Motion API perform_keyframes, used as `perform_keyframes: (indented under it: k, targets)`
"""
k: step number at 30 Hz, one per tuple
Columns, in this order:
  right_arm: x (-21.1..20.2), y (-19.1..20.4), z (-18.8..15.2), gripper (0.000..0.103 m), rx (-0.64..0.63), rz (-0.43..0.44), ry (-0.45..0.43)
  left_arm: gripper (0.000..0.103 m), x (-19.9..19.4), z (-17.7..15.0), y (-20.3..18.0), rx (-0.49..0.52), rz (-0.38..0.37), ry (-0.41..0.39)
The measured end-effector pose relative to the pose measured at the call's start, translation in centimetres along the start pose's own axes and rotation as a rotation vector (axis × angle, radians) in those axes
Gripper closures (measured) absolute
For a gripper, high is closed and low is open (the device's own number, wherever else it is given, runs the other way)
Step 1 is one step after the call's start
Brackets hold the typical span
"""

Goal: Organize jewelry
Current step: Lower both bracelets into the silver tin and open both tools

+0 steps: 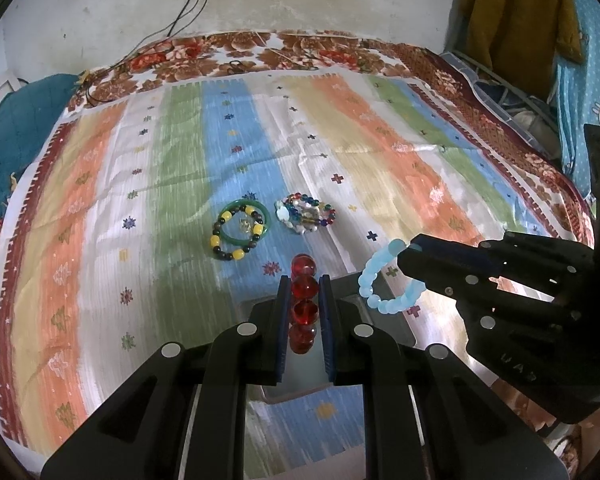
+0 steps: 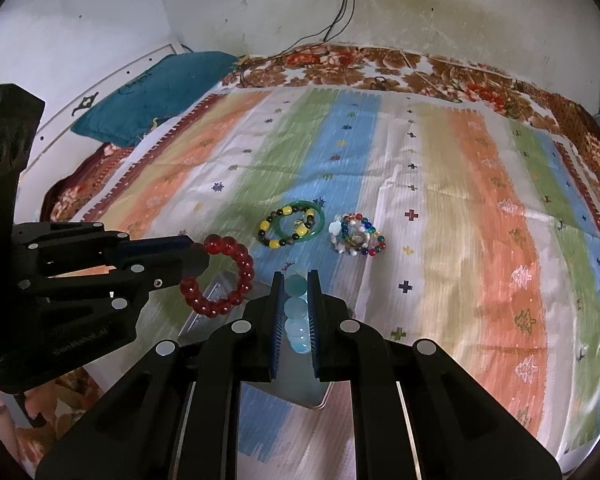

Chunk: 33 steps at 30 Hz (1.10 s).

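The left gripper (image 1: 304, 292) is clamped on a bracelet of large translucent red round beads (image 1: 303, 304), its jaws pressed against the strand on both sides. In the right wrist view this red bracelet (image 2: 224, 280) hangs as a full loop from the left gripper (image 2: 198, 260), above a shallow silver metal tray (image 2: 204, 312).

The right gripper (image 2: 294, 296) is clamped on a bracelet of frosted pale-blue round beads (image 2: 296, 312), jaws closed against the strand. In the left wrist view this blue bracelet (image 1: 380, 276) hangs as a loop from the right gripper (image 1: 406, 254), over the tray (image 1: 396, 320).

Both grippers are held near each other above the tray, which rests on a striped cloth in orange, green, blue and white (image 1: 140, 200).

Farther out on the cloth lie a green glass bangle (image 1: 244, 222) overlapped by a bracelet of yellow and dark beads (image 1: 230, 240), and just beside them a pile of multicoloured bead bracelets (image 1: 306, 214). A teal pillow (image 2: 152, 92) lies at the cloth's far left edge
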State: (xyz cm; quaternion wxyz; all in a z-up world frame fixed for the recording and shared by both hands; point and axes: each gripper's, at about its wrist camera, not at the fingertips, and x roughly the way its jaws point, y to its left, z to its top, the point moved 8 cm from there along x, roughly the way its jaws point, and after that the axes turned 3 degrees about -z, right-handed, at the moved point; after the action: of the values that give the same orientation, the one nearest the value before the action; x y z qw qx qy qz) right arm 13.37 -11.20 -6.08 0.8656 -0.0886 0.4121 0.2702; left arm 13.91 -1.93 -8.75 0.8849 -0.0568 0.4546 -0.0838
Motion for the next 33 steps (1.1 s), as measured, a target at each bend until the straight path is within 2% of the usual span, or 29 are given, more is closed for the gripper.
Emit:
perform_keyframes:
  k: [4,6,7,8,10,17,20,23,26,33]
  targets:
    - [0.0,-0.3,-0.2,0.090,0.021,0.010,0.003,0.089,0.4,-0.7,0.1,-0.003,-0.005,0.022]
    - [0.1,-0.6,-0.2,0.089,0.035,-0.002,0.006,0.078,0.5,-0.7,0.4,-0.013,0.007,0.023]
    - [0.2,-0.9,-0.1,0.084,0.041,-0.008,0.005,0.071,0.4,-0.6,0.8,-0.023,0.015,0.014]
    - [0.2,-1.1,-0.1,0.069,0.048,-0.014,0.003,0.064,0.3,-0.5,1.0,-0.034,0.021,0.007]
    - [0.3,-1.7,0.0,0.061,0.065,-0.019,-0.001,0.062,0.3,-0.3,1.8,-0.060,0.035,0.001]
    - [1.4,-3.5,0.0,0.060,0.122,-0.025,0.030,0.044,0.8,-0.2,4.5,-0.134,0.083,0.007]
    - [1.7,-3.9,0.0,0.051,0.133,-0.028,0.033,0.039,1.2,-0.1,5.3,-0.145,0.097,0.013]
    - [2.0,-4.2,0.1,0.047,0.142,-0.030,0.041,0.037,1.6,0.0,5.7,-0.155,0.103,0.019]
    - [2.5,-4.4,0.0,0.043,0.144,-0.039,0.061,0.029,1.8,0.3,5.8,-0.166,0.100,0.014]
    - [3.0,-4.7,0.5,0.031,0.106,-0.083,0.057,0.027,2.7,0.8,6.1,-0.143,0.117,0.022]
